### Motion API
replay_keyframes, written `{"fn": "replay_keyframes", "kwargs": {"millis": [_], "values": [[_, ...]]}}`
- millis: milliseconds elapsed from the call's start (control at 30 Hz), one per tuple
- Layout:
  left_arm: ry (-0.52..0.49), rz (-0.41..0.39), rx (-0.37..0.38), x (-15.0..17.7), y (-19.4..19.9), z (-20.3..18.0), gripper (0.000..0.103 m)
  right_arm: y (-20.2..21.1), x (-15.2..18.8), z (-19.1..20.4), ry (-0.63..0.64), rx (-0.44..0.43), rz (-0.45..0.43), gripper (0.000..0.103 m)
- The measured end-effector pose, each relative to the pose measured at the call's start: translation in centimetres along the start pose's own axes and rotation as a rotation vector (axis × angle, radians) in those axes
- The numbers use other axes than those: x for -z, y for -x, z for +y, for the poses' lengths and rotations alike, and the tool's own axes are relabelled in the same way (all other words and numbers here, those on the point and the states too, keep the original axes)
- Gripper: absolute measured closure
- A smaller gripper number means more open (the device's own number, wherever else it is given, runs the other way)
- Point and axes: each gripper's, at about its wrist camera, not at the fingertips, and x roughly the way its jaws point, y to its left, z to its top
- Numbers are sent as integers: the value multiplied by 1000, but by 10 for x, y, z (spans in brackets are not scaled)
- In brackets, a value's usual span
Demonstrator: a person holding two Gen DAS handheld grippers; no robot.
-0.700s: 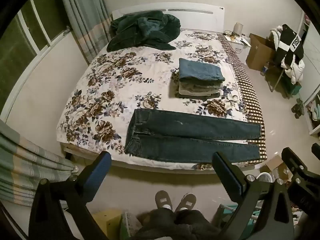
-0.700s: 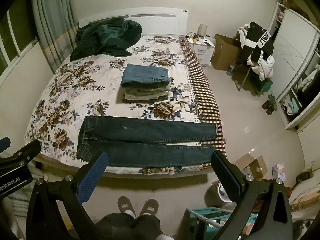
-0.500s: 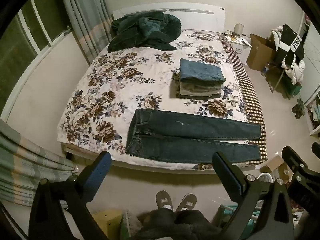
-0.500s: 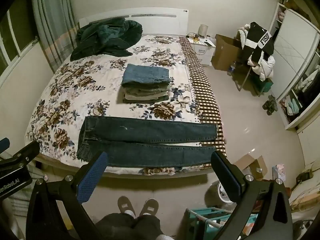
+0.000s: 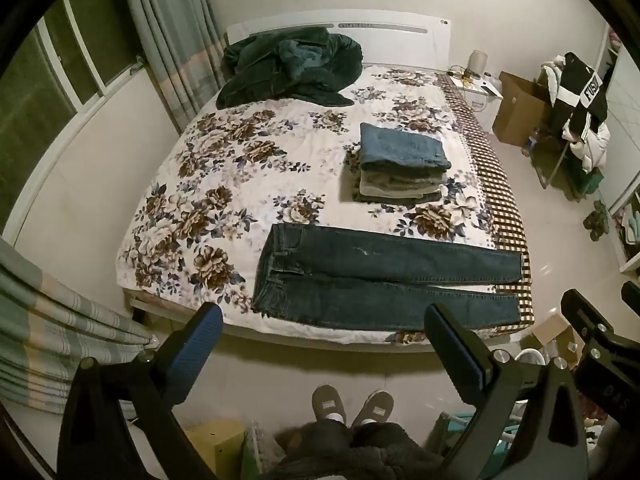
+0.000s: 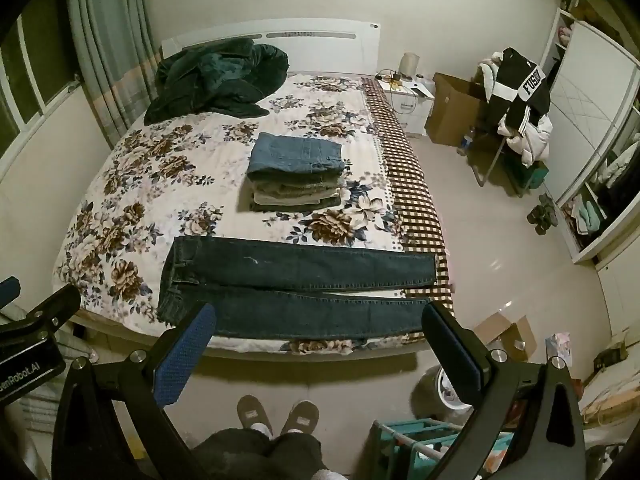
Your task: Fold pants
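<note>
A bed with a flowered cover fills most of the room, with a dark green blanket heaped by the headboard and a stack of folded clothes toward its right side. The dark jeans lie flat and unfolded across the near edge of the bed, waist to the left, the two legs side by side and running right. The left tool and the right tool both hang above the floor short of the bed, jaws spread wide and holding nothing, with the person's slippers below.
</note>
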Motion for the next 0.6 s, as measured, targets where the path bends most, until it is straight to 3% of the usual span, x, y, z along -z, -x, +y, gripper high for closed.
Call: {"fn": "replay_keyframes", "kwargs": {"millis": [600], "values": [[0,-6,1,1,1,-1,0,-1,-1,-4,0,-6,2,0]]}}
